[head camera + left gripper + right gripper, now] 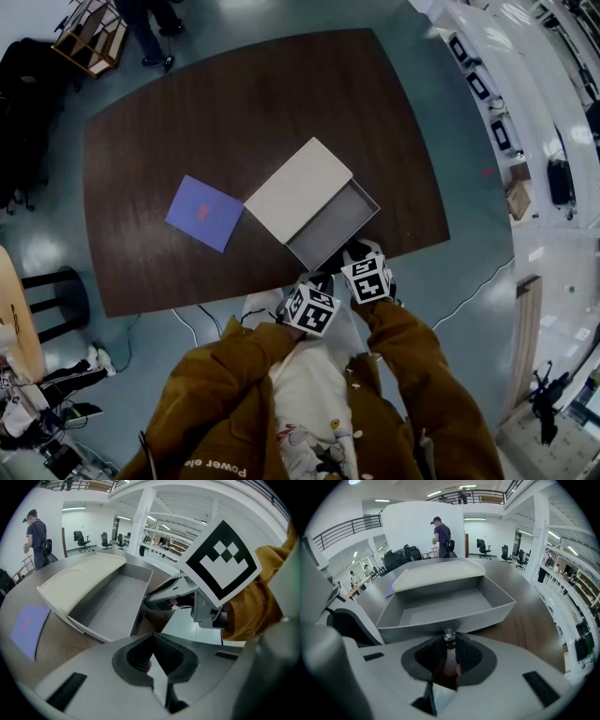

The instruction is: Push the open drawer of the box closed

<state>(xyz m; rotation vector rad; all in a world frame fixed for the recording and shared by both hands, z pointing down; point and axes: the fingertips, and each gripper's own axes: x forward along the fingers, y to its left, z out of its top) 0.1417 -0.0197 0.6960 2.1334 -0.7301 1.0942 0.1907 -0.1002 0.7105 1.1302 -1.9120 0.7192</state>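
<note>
At the drawer's front wall, the right gripper (449,640) has its jaws drawn nearly together on a small shiny knob (449,633). The pads sit against either side of the knob, with only a thin gap between them behind it. The knob is mounted at the middle of the drawer (440,619) front.

The left gripper (152,637) has its jaw tips meeting, and nothing is held between them. It hangs just beside the right gripper (161,592), off the drawer's near corner and clear of it.

Head view: both grippers (352,253) (319,281) lie side by side at the table's near edge, and brown jacket sleeves (412,347) run back from them.

The drawer (336,225) stands pulled well out of the box (298,187) toward the person. It is grey, with a bare floor and nothing visible inside. The box is cream on top and sits at an angle on the dark wooden table (234,103), somewhat toward its near side.

A blue-purple flat sheet (204,213) lies on the table just beside the box, with one corner almost touching it.

Beyond the table, a person (442,535) in dark clothes stands with their back turned, and office chairs (483,545) line the hall behind.
</note>
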